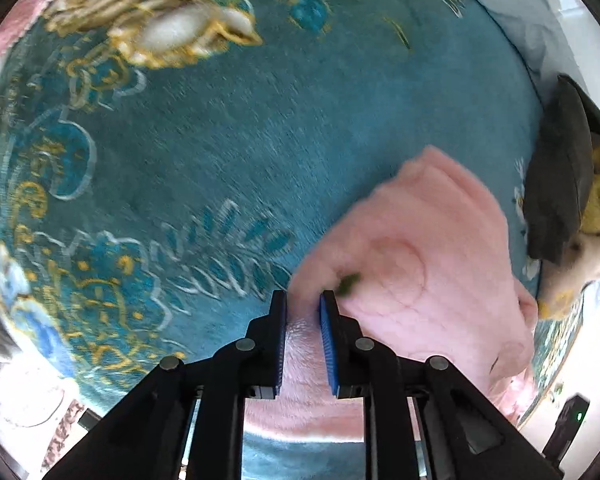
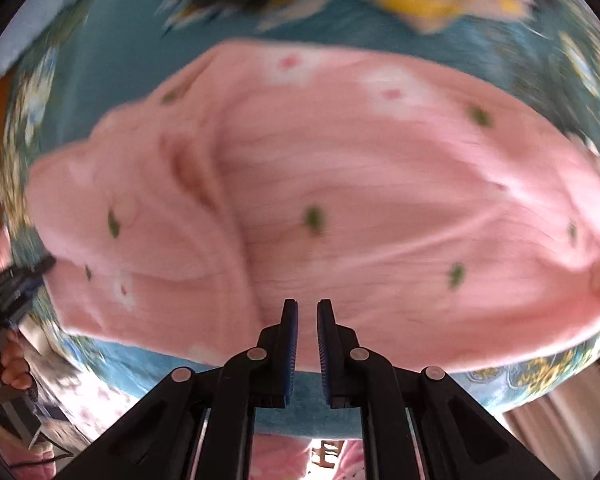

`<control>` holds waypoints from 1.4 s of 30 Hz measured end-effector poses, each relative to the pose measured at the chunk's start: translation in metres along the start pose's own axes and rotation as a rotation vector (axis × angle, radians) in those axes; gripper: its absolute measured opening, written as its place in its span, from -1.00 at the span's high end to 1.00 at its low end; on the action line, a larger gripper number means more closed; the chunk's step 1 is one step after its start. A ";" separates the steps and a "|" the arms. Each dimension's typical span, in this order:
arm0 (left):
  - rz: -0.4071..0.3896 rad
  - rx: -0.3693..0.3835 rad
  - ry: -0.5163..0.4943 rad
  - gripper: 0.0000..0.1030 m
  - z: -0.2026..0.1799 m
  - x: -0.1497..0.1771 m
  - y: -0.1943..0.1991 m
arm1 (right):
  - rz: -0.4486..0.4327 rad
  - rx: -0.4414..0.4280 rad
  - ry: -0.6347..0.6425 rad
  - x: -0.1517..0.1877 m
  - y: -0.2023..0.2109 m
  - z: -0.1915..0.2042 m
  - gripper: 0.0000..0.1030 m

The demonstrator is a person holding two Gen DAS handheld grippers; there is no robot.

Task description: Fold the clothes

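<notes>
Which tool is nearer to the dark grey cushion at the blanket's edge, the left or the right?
Left, probably. The left tool has the dark grey cushion to its right, beyond the pink garment. The right tool shows no clear cushion.

Aimed steeply down with the left tongs (image 1: pixel 303 298), blue pads slightly apart, pink cloth (image 1: pixel 420 260) in the gap; unclear whether gripped. Held at the far left of the right view by the left hand (image 2: pixel 8 360), fingers curled round the handle. Aimed steeply down too with the right tongs (image 2: pixel 307 306), pads nearly closed.
</notes>
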State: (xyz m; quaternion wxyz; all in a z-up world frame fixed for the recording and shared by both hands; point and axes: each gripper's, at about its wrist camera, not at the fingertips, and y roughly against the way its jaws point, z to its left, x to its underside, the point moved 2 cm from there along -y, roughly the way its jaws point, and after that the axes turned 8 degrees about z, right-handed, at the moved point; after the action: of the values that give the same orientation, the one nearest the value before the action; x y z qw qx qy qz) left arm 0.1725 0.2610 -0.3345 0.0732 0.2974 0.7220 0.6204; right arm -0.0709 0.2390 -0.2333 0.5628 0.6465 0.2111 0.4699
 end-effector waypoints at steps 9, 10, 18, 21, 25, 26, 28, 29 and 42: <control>-0.049 0.080 0.095 0.53 -0.021 0.032 0.034 | -0.214 -0.209 -0.332 0.032 0.061 -0.120 0.77; -0.026 0.080 0.073 0.53 -0.036 0.038 0.029 | -0.237 -0.226 -0.381 0.036 0.069 -0.140 0.77; 0.084 0.013 -0.197 0.52 -0.172 0.110 0.011 | -0.322 -0.349 -0.778 0.108 0.084 -0.322 0.57; 0.060 -0.022 -0.259 0.47 -0.209 0.118 0.025 | -0.304 -0.412 -0.828 0.124 0.070 -0.356 0.48; 0.035 -0.065 -0.311 0.36 -0.242 0.124 0.043 | -0.287 -0.559 -0.827 0.114 0.042 -0.371 0.39; 0.034 -0.076 -0.305 0.36 -0.245 0.126 0.044 | -0.292 -0.596 -0.818 0.109 0.036 -0.372 0.31; 0.031 -0.094 -0.287 0.36 -0.254 0.128 0.045 | -0.296 -0.666 -0.798 0.099 0.026 -0.376 0.16; 0.029 -0.103 -0.278 0.35 -0.256 0.132 0.044 | -0.292 -0.699 -0.786 0.094 0.021 -0.377 0.08; 0.037 -0.185 -0.206 0.33 -0.260 0.193 0.047 | -0.169 -0.864 -0.766 0.056 -0.032 -0.380 -0.16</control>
State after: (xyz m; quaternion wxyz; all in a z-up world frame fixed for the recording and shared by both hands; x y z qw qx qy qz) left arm -0.0920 0.1424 -0.1827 0.1624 0.3648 0.6447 0.6519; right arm -0.3582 0.4938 -0.2706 0.8472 0.4630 -0.1678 0.1995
